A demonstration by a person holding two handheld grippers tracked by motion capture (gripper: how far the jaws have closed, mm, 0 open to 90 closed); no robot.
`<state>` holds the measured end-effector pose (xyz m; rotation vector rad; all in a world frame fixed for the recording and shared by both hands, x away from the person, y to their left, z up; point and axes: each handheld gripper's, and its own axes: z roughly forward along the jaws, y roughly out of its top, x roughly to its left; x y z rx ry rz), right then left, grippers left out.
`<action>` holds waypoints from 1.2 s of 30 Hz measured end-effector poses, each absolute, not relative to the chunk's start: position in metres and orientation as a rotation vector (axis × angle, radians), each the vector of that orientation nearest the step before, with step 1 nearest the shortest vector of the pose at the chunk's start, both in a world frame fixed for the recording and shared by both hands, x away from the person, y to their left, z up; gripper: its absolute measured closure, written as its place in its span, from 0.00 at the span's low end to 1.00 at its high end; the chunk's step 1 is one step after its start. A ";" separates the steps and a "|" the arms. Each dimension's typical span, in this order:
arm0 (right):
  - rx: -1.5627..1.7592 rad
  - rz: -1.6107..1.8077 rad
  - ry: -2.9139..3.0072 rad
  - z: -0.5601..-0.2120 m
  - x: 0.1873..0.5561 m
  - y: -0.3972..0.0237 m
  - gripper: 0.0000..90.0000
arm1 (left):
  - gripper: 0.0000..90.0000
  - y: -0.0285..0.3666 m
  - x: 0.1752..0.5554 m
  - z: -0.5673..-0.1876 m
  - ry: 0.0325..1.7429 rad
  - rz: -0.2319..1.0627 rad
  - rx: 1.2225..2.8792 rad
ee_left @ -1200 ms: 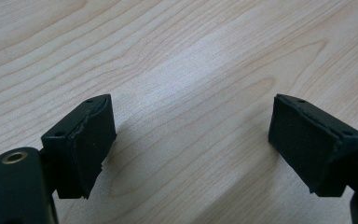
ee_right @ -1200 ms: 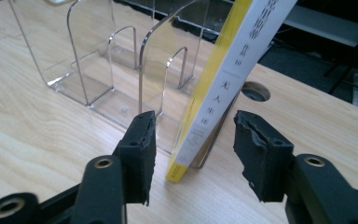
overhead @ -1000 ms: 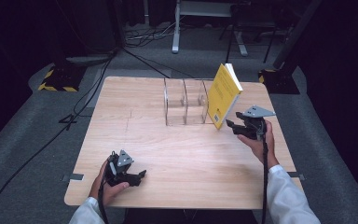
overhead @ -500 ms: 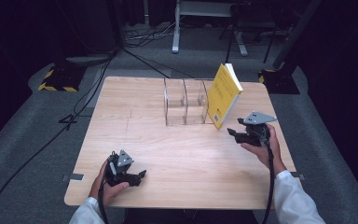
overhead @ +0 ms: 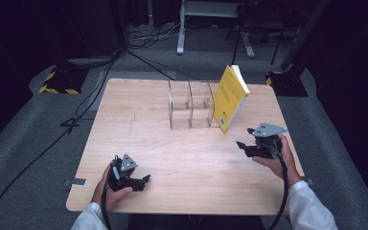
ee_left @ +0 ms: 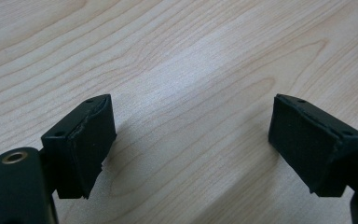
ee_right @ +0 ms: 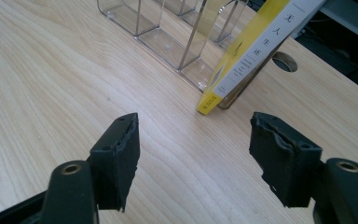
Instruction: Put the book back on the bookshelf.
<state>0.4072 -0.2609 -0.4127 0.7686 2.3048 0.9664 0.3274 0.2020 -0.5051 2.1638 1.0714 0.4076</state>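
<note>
My right tool has pulled back from the book, jaws wide apart and empty; I judge the book placed. My left tool rests open on the counter. Ahead of the right tool, the yellow book leans tilted against the clear rack.

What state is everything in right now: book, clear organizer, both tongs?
Yellow book: standing tilted, leaning on the organizer's right end, not gripped.
Clear organizer: upright on the table, compartments empty.
Left tongs: open, holding nothing, low over bare wood.
Right tongs: open, holding nothing, pointed toward the book, apart from it.
</note>
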 end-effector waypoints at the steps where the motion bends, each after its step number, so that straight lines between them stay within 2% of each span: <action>1: 0.761 0.963 2.303 -0.413 0.405 -0.262 0.38 | 0.17 0.202 0.327 -0.505 1.071 0.408 2.164; 11: 0.712 0.889 2.317 -0.415 0.388 -0.271 0.37 | 0.17 0.202 0.327 -0.505 1.071 0.408 2.164; 36: 0.794 0.825 2.315 -0.448 0.351 -0.321 0.30 | 0.17 0.202 0.327 -0.505 1.071 0.408 2.165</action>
